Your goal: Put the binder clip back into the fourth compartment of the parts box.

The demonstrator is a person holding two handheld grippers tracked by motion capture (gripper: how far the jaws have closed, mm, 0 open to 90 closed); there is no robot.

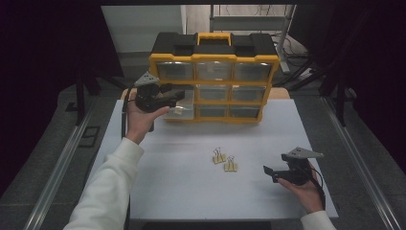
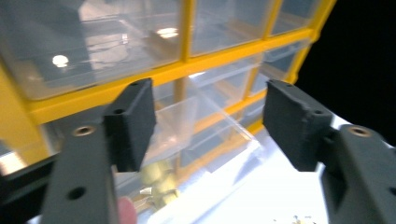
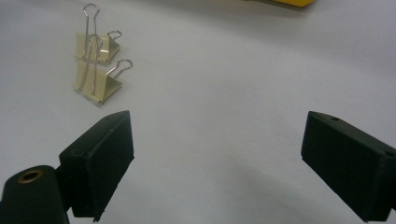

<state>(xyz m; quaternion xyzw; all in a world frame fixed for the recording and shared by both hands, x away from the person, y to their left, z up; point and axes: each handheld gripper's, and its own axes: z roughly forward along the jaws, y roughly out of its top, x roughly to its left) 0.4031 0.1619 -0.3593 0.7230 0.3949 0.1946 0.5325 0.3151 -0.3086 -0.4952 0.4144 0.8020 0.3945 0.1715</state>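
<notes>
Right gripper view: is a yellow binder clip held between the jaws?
No, both yellow binder clips lie on the white table, beyond the open, empty jaws.

White worktop, and a yellow-and-black drawer cabinet stands upright on its far edge, clear drawers facing the person. One drawer on the cabinet's left side sits pulled out over the surface, with something small and pale inside. Nearer the middle, two yellow binder clips lie just beside each other on the bare white, wire handles sticking up, well apart from the cabinet. The rest of the top is plain white.
</notes>
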